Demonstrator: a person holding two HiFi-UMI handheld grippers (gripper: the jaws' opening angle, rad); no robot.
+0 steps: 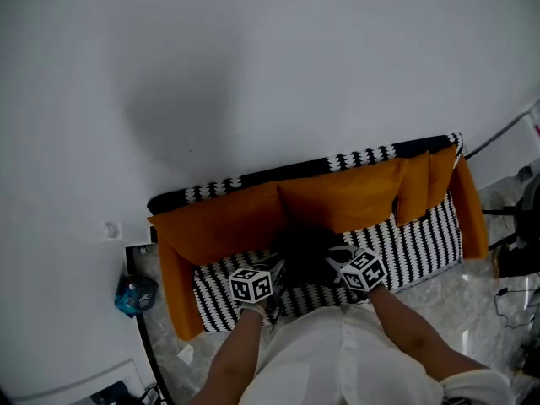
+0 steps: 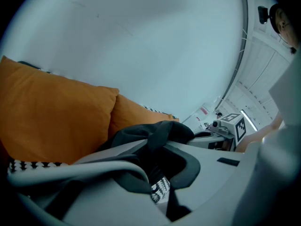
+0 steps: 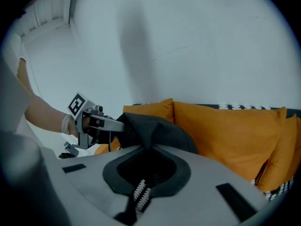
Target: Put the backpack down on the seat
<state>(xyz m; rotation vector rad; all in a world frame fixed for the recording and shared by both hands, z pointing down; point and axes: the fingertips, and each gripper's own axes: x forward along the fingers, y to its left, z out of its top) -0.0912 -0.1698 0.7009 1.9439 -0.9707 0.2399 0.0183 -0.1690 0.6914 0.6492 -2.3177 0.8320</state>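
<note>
A black backpack [image 1: 302, 243] hangs just over the black-and-white striped seat [image 1: 422, 247] of a sofa, in front of its orange back cushions [image 1: 337, 197]. My left gripper [image 1: 277, 270] is shut on a fold of the backpack's left side, my right gripper [image 1: 336, 260] on its right side. In the left gripper view dark backpack fabric [image 2: 155, 131] is pinched in my left gripper [image 2: 151, 149], and my right gripper [image 2: 214, 134] holds the far end. The right gripper view shows backpack fabric [image 3: 150, 128] bunched in my right gripper [image 3: 146, 147], with my left gripper [image 3: 115, 124] opposite.
Orange side bolsters [image 1: 173, 294] close both ends of the sofa. A blue box [image 1: 133, 294] lies on the marble floor left of it. Black stands and cables [image 1: 515, 251] are at the right. A white wall [image 1: 253, 57] rises behind the sofa.
</note>
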